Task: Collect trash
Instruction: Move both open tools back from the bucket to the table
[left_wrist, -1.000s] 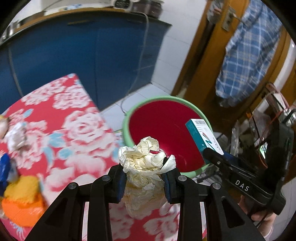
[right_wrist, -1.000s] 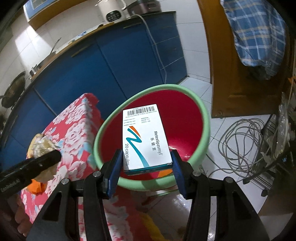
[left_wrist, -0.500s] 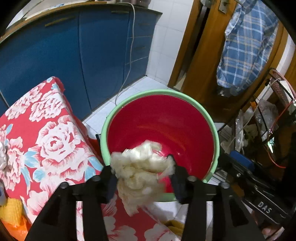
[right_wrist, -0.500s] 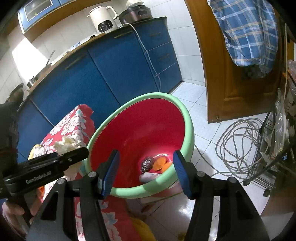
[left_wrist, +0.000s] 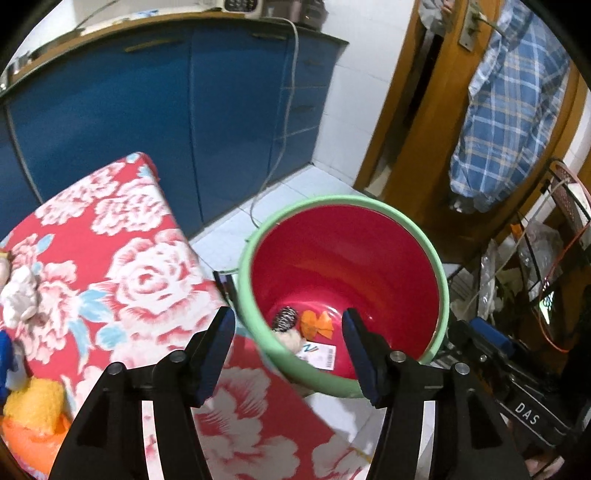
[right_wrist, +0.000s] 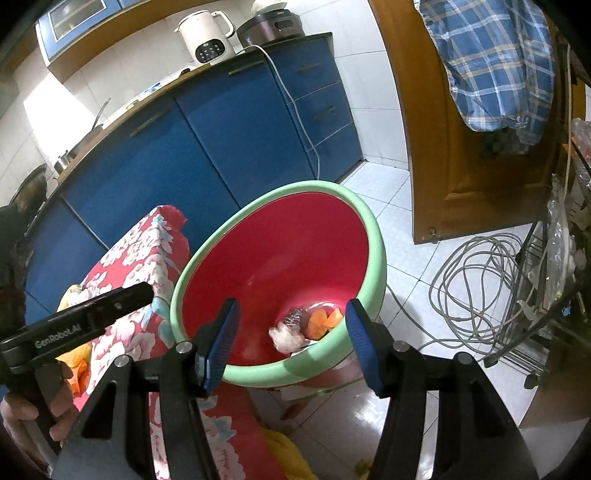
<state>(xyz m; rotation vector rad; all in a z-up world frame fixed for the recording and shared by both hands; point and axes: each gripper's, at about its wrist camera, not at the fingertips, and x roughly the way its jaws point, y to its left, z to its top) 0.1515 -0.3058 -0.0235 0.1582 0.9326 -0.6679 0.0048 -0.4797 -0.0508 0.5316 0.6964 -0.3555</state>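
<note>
Both spread and empty above the round red plastic bucket (left_wrist: 439, 280) with its green rim: left gripper (left_wrist: 288, 334) widening, right gripper (right_wrist: 291, 326) steady.

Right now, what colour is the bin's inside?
Red inside the green-rimmed plastic bin, clearest in the left wrist view.

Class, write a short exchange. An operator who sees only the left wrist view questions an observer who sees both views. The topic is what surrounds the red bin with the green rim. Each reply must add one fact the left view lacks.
Operator: The left gripper's jaws are opening over the bin with nothing between them. Is the right gripper carrying anything?
Observer: No. The right gripper is open, with nothing between its jaws.
Operator: What lies on the floor past the bin?
Observer: In the right wrist view, a coil of grey cable lies on the tiles to the bin's right.
</note>
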